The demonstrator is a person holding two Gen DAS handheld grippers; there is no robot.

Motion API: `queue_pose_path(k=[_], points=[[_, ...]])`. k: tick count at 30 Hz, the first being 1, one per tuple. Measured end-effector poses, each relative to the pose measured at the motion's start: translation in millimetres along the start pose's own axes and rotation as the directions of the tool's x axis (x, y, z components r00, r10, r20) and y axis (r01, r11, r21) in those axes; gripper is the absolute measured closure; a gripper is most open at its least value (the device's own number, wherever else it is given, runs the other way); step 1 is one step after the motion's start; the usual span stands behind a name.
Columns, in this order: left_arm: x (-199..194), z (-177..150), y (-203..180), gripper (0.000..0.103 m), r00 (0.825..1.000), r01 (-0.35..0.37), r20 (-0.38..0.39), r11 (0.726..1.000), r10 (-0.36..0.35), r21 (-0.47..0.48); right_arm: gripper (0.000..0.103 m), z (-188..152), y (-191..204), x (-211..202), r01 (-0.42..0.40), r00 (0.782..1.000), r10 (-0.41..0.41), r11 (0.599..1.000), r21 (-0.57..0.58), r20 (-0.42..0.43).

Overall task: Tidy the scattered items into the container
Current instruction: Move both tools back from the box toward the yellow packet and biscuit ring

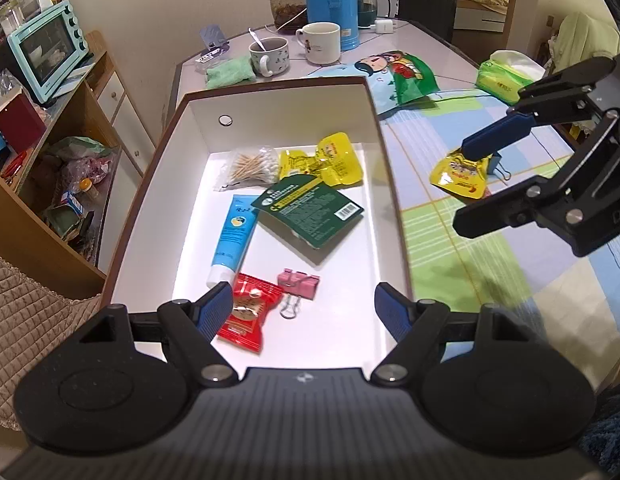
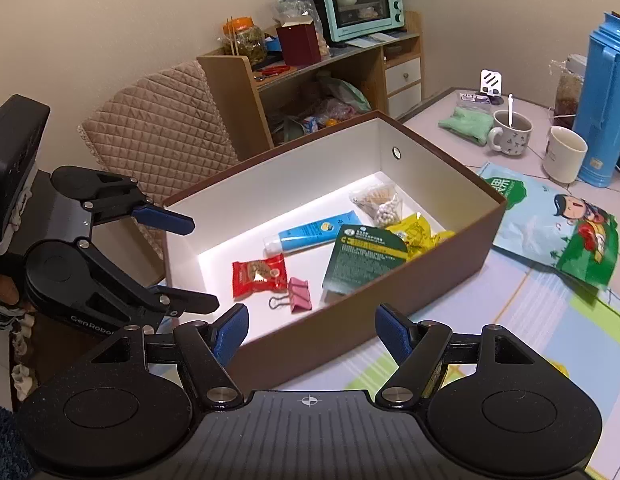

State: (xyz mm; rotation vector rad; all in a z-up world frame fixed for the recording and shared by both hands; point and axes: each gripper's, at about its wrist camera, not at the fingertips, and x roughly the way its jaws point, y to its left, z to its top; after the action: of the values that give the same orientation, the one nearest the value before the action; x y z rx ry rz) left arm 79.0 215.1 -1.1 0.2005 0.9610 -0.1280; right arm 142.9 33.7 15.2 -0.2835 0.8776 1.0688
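1. Brown cardboard box (image 1: 393,208) with smooth white inner walls sits on the checked cloth of the worktop (image 1: 461,240).
2. Inside lie a blue tube (image 1: 234,236), a glossy red packet (image 1: 248,312), a pink binder clip (image 1: 298,285), cotton swabs (image 1: 252,166) and a flat green sachet (image 1: 310,210).
3. Left claw (image 1: 304,312) hovers over the box, spread wide and empty.
4. Right claw (image 1: 465,186) is released, above a crinkled yellow packet (image 1: 461,178) on the cloth outside the box.

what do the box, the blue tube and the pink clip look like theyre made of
Box: looks like rigid cardboard, matte brown outside and smooth white inside, with thin straight walls.
Blue tube: probably soft plastic, slightly glossy, with a white cap and a crimped flat end.
Pink clip: a binder clip, likely painted metal, with bare wire handles.
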Motion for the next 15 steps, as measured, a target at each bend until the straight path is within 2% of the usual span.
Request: queue_pose_path(k=[9,15], points=[[-14.8,-2.7,-36.9,0.028,1.000,0.001,0.020,1.000,-0.001,0.006,0.030,-30.6,-7.9,-36.6,0.000,0.999,-0.002,0.999,0.037,0.037],[-18.6,-7.6,-67.5,0.029,0.999,0.030,0.039,1.000,-0.030,0.006,0.030,-65.9,-26.8,-61.0,0.031,0.999,-0.036,0.992,0.119,0.041]])
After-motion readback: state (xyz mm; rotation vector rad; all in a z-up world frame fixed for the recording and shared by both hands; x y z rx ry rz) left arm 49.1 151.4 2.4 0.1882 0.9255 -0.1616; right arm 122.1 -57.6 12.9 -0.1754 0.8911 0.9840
